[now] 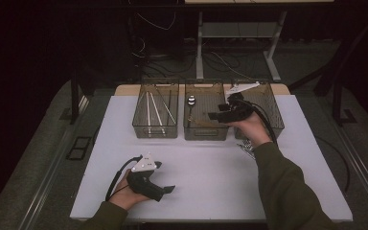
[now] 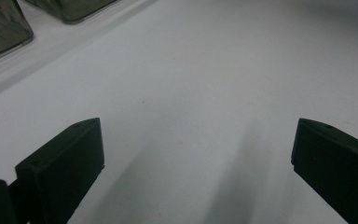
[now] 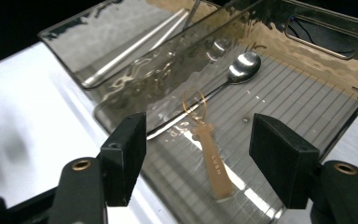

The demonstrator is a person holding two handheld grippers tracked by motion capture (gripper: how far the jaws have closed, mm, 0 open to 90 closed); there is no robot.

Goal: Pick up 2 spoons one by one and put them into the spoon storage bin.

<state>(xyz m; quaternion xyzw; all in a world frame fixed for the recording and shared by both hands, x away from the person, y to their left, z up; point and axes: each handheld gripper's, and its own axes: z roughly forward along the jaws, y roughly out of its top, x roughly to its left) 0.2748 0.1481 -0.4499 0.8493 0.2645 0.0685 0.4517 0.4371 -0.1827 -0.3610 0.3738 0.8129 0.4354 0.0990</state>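
Note:
My right gripper (image 1: 213,116) (image 3: 198,123) hovers over the middle clear bin (image 1: 206,133) (image 3: 307,56), its jaws apart. Below and between the jaws is a blurred golden-brown utensil with a ring end (image 3: 212,158); neither pad touches it. A metal spoon (image 3: 242,67) (image 1: 191,100) lies farther back in the same bin. My left gripper (image 1: 169,189) (image 2: 196,135) rests low over the white table (image 1: 211,177) near its front left, open, with bare tabletop between its jaws.
The left clear bin (image 1: 155,127) (image 3: 79,51) holds long metal rods (image 3: 140,42). A third bin (image 1: 274,112) stands to the right, partly behind my right hand. A few small shiny pieces (image 1: 246,149) lie on the table in front of it.

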